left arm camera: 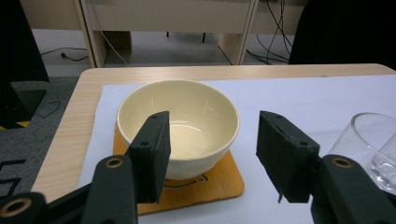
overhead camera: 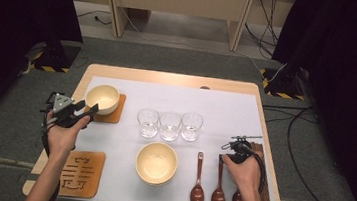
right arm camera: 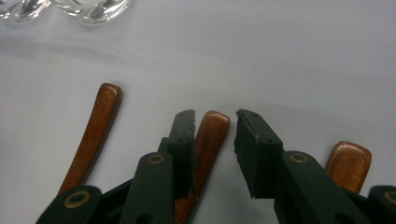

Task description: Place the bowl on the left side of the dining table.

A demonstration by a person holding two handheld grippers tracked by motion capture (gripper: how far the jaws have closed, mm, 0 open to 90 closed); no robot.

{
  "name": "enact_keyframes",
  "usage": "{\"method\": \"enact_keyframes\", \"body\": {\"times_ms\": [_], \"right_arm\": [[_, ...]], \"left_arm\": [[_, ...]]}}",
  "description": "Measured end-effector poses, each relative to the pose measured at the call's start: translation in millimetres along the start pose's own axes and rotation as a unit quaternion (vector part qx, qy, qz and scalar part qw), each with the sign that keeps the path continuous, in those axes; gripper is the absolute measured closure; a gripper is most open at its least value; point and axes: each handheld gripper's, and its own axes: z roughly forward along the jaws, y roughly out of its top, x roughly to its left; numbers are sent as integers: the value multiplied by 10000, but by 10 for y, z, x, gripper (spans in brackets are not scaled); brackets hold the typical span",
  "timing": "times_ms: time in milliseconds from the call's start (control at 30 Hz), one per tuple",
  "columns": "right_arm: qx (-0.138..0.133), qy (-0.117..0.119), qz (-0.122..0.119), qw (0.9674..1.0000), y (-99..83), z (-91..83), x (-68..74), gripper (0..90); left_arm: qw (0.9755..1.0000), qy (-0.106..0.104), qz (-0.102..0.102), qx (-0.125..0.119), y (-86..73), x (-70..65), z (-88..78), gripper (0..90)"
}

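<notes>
My left gripper (overhead camera: 90,109) stands open at the near side of a cream bowl (overhead camera: 102,97) on a wooden coaster (overhead camera: 116,114). In the left gripper view the jaws (left arm camera: 212,140) are wide apart, the bowl (left arm camera: 187,112) just beyond them and nothing between them. Three brown wooden spoons lie side by side at the front right. My right gripper (overhead camera: 225,158) is low over the middle spoon (overhead camera: 219,187). In the right gripper view its jaws (right arm camera: 215,126) straddle that spoon's handle (right arm camera: 212,135); the left pad lies against it, the right pad stands off it.
Three clear glasses (overhead camera: 169,125) stand in a row mid-table, with a second cream bowl (overhead camera: 157,163) in front of them. An empty wooden coaster (overhead camera: 82,173) lies at the front left. Dark strips (overhead camera: 265,190) lie along the table's right edge.
</notes>
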Motion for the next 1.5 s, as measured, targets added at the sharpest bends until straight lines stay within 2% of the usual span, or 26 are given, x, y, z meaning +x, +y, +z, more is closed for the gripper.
{"method": "enact_keyframes", "body": {"times_ms": [200, 400, 433, 600, 933, 1200, 1333, 1400, 1433, 1500], "right_arm": [[111, -37, 96, 9999, -11, 38, 23, 673], [110, -273, 179, 9994, -12, 52, 71, 694], [105, -324, 286, 9990, -12, 54, 83, 700], [96, -523, 294, 9982, -12, 60, 129, 721], [84, -590, 424, 9973, -18, 58, 165, 753], [90, -602, 340, 9976, -21, 57, 206, 783], [104, -615, 251, 9977, -15, 20, 258, 829], [202, -583, 192, 9979, -17, 18, 282, 822], [496, -533, 136, 9973, -29, 41, 292, 801], [501, -542, 67, 9973, -36, 37, 300, 813]], "left_arm": [[10000, 19, 8, 4, 2, 12, -1, 442], [10000, 28, 39, 9, -2, 11, 2, 443], [10000, 34, 42, -2, 2, 13, 0, 443], [10000, 33, 15, -38, 6, 26, -5, 446], [10000, 35, 22, -24, 2, 28, 2, 448], [10000, 37, 25, -51, 12, 28, -5, 448], [10000, 32, 36, -42, 11, 26, -4, 448], [10000, 31, 38, -49, 13, 23, -4, 448], [10000, 26, 34, -59, 17, 24, -5, 449], [10000, 36, 38, -63, 18, 26, -7, 448]]}}
